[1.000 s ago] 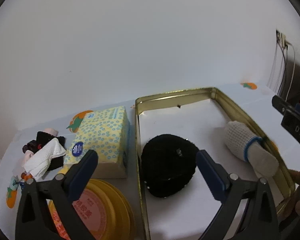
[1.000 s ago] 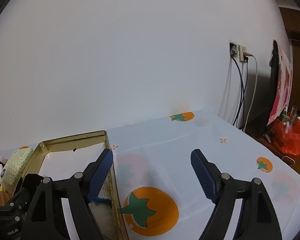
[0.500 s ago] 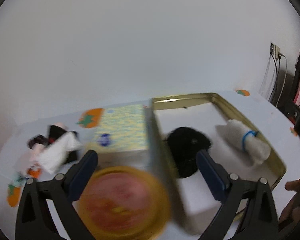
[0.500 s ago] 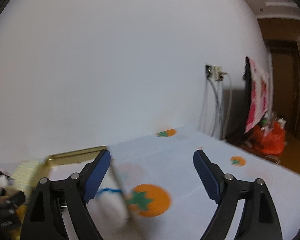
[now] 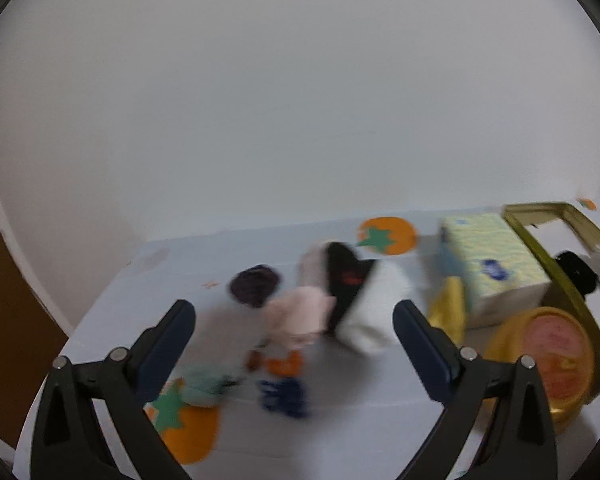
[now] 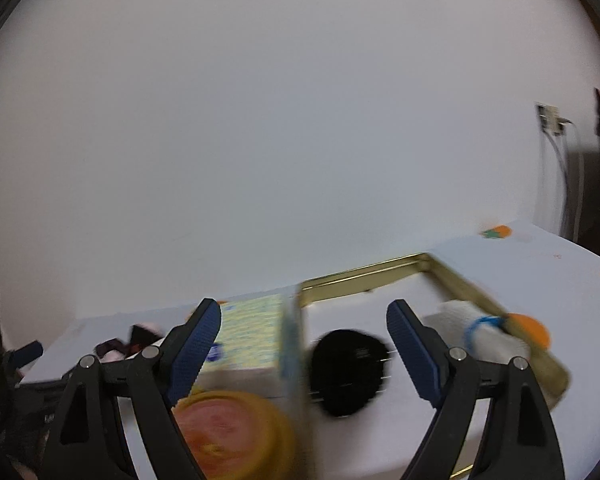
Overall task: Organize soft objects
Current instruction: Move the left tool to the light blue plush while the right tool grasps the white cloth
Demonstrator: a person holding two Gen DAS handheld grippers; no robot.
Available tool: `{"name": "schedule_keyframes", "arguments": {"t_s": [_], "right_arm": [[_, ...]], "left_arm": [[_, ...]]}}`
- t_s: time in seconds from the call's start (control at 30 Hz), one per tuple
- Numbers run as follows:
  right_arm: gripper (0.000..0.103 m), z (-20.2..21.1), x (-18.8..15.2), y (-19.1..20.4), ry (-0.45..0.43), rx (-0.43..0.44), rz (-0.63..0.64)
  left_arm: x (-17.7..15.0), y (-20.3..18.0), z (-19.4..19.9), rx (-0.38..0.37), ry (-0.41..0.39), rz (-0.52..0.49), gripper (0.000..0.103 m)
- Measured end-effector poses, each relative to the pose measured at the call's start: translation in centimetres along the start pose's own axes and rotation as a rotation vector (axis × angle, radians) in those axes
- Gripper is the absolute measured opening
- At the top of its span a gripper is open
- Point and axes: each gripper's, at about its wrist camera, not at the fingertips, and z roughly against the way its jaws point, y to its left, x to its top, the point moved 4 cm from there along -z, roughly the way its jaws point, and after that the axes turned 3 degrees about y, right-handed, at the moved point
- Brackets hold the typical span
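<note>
Blurred fabric fills most of the left wrist view, so edges are soft and small items can't be named w/ certainty. Left gripper (image 5: 294, 330) is spread wide, nothing between its fingers, hovering over the pile of soft objects (image 5: 320, 300) on the counter (image 5: 112, 308). L to R in that pile: a dark purplish bundle (image 5: 255, 285), a pale pink piece (image 5: 298, 316) w/ a black item (image 5: 346, 280) behind it, then a white rolled cloth (image 5: 374, 316). Nearer the camera sit a pale green scrap (image 5: 204, 384), a small orange bit and a dark blue thing (image 5: 286, 398); too smeared to identify. Right of the pile: a yellow cloth (image 5: 450, 308) leaning on the tissue box (image 5: 494, 264), an orange-lidded tub (image 5: 550, 360) partly cut by the gripper finger, and the gold tray (image 5: 556, 264), cropped at frame edge.

Right wrist view is also blurred. Right gripper (image 6: 304, 344) is wide apart too, holding nothing. The tissue box (image 6: 252, 332) and tub (image 6: 228, 432) sit between its fingers, blocking the tray's left wall. Inside the gold tray (image 6: 364, 276): a black round pouf (image 6: 348, 368), then a white roll w/ blue band (image 6: 476, 336), partly hidden by the right finger.
</note>
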Motion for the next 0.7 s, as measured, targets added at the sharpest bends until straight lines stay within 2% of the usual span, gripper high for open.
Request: {"name": "schedule_keyframes", "arguments": {"t_s": [0.13,0.33,0.4,0.47,0.57,0.7], "right_arm": [[0.087,-1.0,-0.9,2.9,0.043,0.049,0.040],[0.086,-2.5,-2.4,7.6,0.112,0.125,0.094],[0.080,-3.4,-2.7,9.0,0.155,0.162,0.093],[0.074,-4.9,-3.1,10.7,0.218,0.191,0.076],[0.074,-6.9,-3.9,13.1,0.293,0.204,0.070],[0.074,-10.2,-5.1,15.7,0.400,0.196,0.081]], "left_arm": [[-0.5,4.6,-1.8,0.036,0.026,0.047,0.103],[-1.3,9.0,-4.1,0.063,0.108,0.137,0.103],[-1.3,10.0,-4.6,0.072,0.122,0.158,0.103],[-1.1,10.3,-5.5,0.092,0.139,0.155,0.103],[-1.3,11.0,-5.5,0.142,0.137,0.124,0.103],[-1.7,11.9,-6.0,0.137,0.171,0.105,0.103]]}}
